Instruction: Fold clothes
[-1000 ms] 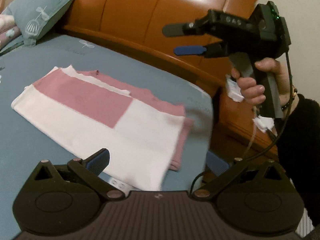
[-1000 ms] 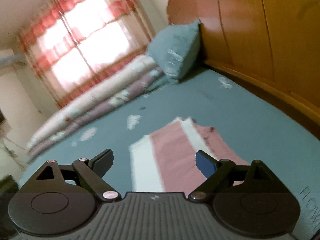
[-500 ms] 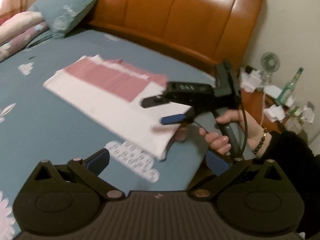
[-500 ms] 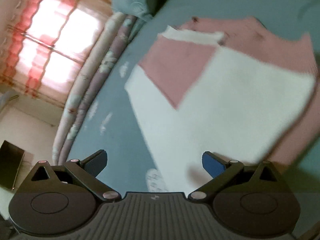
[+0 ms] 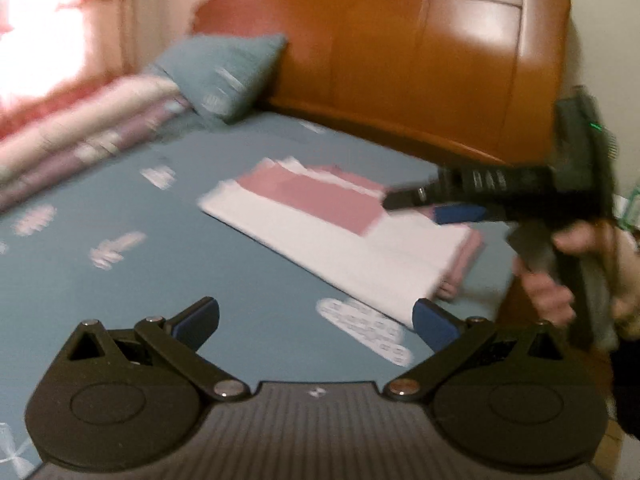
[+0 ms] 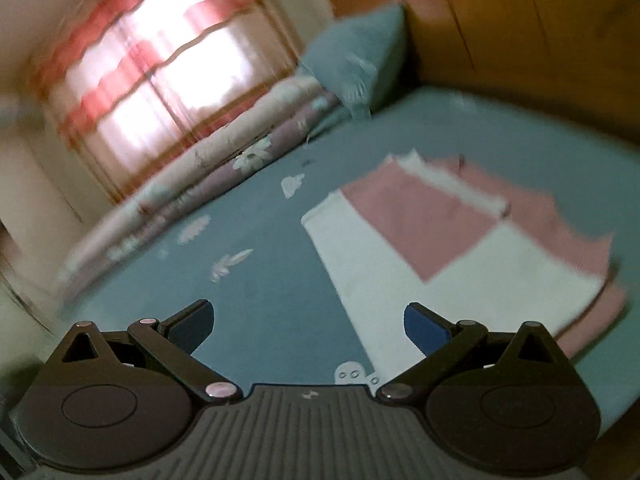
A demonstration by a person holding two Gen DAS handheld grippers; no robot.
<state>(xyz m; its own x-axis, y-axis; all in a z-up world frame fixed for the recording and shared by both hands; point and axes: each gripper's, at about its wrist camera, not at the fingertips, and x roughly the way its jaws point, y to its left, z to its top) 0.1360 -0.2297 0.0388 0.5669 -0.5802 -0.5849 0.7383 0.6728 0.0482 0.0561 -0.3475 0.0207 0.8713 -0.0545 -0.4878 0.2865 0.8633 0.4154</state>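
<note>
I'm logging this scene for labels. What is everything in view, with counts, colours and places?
Folded garment: one, pink and white, flat on the bed.
Bed sheet: one, blue-grey with white prints.
Pillow: one, blue-grey, against the headboard.
Rolled quilt: one, white and lilac, along the far side.
Headboard: one, orange-brown wood.
Curtain: one, red and white, at the window.
Left gripper: black, blue pads, open, empty.
Right gripper: same, open, empty.
Hand: holds the right gripper's handle.

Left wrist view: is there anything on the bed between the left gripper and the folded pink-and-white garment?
Nothing visible. Only bare blue bedsheet lies between the open left gripper and the folded garment. The right gripper, also open and holding nothing, is over the garment's far right end, not in that path.
</note>
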